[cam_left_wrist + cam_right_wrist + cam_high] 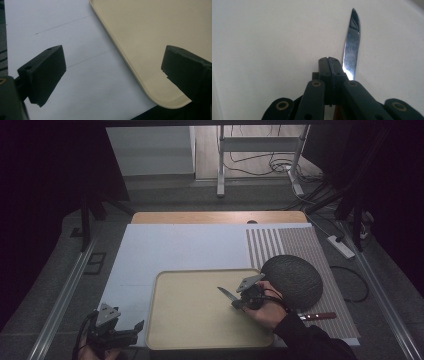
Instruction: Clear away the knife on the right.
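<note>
At the near left corner of the table, the left gripper (131, 330) is sitting released, its jaws standing wide apart with nothing between them; in the left gripper view one jaw is hanging over the white sheet (82, 75) and the other over the near corner of the beige tray (140, 37), neither visibly touching. Further in, the right gripper (239, 301) is being held over the right half of the tray (190, 320), its jaws drawn fully together. In the right gripper view (329, 61) the closed pads are pressing against each other, and the knife (352, 42) is lying just beside them on one side, its blade running forward past the tips; a reddish-brown bit of its handle is showing below the jaws, and whether the gripper is actually clamping that handle cannot be told. In the high view the blade (227, 294) is pointing away from the hand, up and to the left across the tray, its long axis lying along the gripper's own line. Just right of that hand, a second knife (320, 316) is lying on the striped mat (300, 245), with a dark dome (295, 280) resting beyond it
</note>
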Demonstrator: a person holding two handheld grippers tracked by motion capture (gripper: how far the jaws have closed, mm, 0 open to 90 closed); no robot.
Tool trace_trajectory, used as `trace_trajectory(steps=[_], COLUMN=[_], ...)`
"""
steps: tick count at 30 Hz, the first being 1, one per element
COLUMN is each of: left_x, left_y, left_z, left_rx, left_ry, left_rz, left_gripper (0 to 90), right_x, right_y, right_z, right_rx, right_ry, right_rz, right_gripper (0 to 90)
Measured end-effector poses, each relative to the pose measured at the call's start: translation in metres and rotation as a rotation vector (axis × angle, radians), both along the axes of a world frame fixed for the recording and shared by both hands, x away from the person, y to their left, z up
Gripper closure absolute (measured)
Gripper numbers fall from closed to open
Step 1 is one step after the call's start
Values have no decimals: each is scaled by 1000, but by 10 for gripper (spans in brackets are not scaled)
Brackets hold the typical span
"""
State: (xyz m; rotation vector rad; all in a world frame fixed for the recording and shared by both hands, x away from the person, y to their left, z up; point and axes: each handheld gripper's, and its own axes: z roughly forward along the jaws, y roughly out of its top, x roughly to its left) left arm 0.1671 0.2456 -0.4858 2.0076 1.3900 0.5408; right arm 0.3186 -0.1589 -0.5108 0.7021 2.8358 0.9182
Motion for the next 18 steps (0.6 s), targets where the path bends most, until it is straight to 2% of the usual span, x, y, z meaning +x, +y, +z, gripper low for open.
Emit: trace_trajectory(steps=[3,11,18], left_x=[0,0,0], left_y=[0,0,-1], left_z=[0,0,0], left_rx=[3,5,9], left_ry=[0,0,0], left_rz=[-2,-6,-7], left_gripper=[56,56,56], right_x=[3,9,14], right_y=[-4,-19,-44], right_z=[-1,0,2], right_rx=[5,3,11], right_ry=[18,30,52], right_rz=[-18,-71,-131], right_gripper=[900,900,900])
